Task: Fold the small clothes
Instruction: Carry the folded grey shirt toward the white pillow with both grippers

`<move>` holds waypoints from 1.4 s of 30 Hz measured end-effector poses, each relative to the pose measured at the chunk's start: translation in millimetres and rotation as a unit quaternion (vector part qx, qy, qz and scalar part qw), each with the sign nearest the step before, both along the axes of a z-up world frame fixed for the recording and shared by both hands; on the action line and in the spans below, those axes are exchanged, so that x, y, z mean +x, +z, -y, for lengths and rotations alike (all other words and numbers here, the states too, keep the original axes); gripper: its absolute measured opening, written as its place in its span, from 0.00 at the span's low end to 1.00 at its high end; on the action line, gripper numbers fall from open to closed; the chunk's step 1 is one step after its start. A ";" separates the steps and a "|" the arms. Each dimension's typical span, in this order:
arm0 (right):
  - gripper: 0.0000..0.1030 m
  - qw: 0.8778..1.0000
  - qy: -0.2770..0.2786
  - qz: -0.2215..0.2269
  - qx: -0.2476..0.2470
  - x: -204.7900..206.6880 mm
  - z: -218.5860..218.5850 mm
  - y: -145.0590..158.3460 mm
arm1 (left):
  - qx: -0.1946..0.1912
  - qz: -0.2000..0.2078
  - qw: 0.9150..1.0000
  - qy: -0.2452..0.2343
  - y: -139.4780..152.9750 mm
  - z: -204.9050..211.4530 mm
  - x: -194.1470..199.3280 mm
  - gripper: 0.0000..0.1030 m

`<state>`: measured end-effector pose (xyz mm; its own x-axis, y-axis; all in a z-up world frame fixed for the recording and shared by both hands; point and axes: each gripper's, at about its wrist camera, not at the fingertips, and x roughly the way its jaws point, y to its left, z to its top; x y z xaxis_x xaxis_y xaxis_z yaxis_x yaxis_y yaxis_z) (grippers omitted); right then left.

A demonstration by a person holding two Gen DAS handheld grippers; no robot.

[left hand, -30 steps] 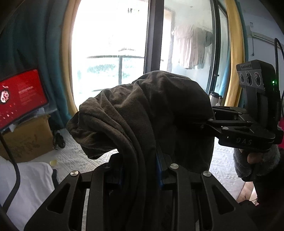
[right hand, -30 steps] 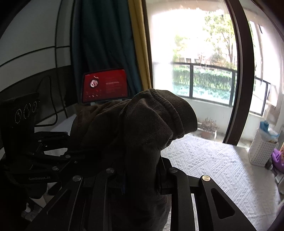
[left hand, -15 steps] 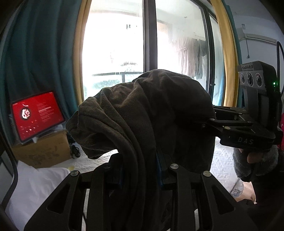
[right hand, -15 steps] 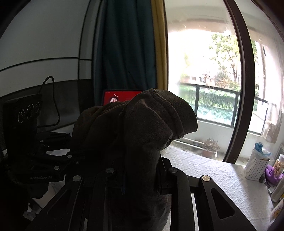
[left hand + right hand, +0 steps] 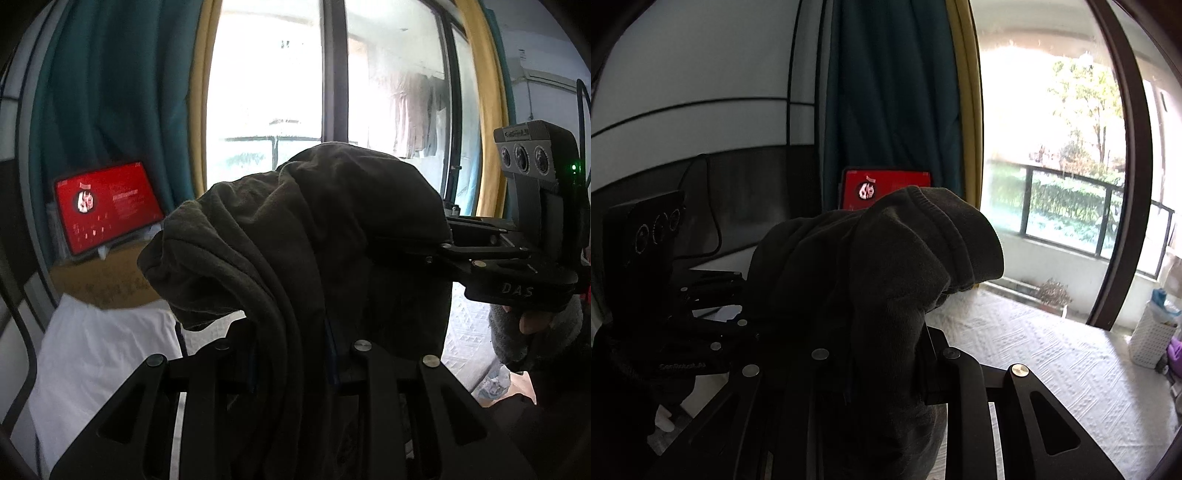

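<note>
- Bright window and teal curtain fill the background.
- Left gripper pinches a dark garment, bunched above its jaws.
- Right gripper clamps the same cloth, which is raised above the white bedspread.
- Red screen glows behind.

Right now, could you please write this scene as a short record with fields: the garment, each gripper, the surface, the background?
garment: dark garment, bunched, lifted clear of the surface, hanging between both grippers
left gripper: shut on the cloth
right gripper: shut on the cloth
surface: white textured cover
background: red tablet screen, teal curtain, window with balcony railing, white basket
</note>
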<state>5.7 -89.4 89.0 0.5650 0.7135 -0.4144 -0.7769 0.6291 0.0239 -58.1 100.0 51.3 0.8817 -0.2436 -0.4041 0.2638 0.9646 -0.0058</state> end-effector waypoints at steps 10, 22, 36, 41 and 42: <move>0.24 0.998 -0.010 -0.055 -0.015 46.7 -11.9 -40.2 | -0.009 -0.051 0.999 0.003 -31.9 -12.9 40.7 0.26; 0.24 0.992 -0.012 -0.122 -0.035 106.3 -26.3 -86.1 | -0.021 -0.111 0.994 0.006 -66.7 -27.7 90.4 0.26; 0.24 0.979 -0.001 -0.193 -0.067 150.9 -47.1 -137.1 | -0.032 -0.192 0.981 0.024 -111.8 -38.3 131.5 0.26; 0.24 0.973 -0.001 -0.217 -0.075 163.1 -48.6 -158.9 | -0.037 -0.233 0.971 0.039 -125.0 -44.0 146.0 0.30; 0.24 0.972 -0.001 -0.222 -0.078 164.8 -52.0 -159.7 | -0.041 -0.243 0.968 0.043 -128.0 -45.5 148.0 0.30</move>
<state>170.5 -37.4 -70.7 0.3068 0.6222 -0.7202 -0.7107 0.6531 0.2615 89.9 145.5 -76.7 0.6111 -0.2263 -0.7585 0.1301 0.9739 -0.1858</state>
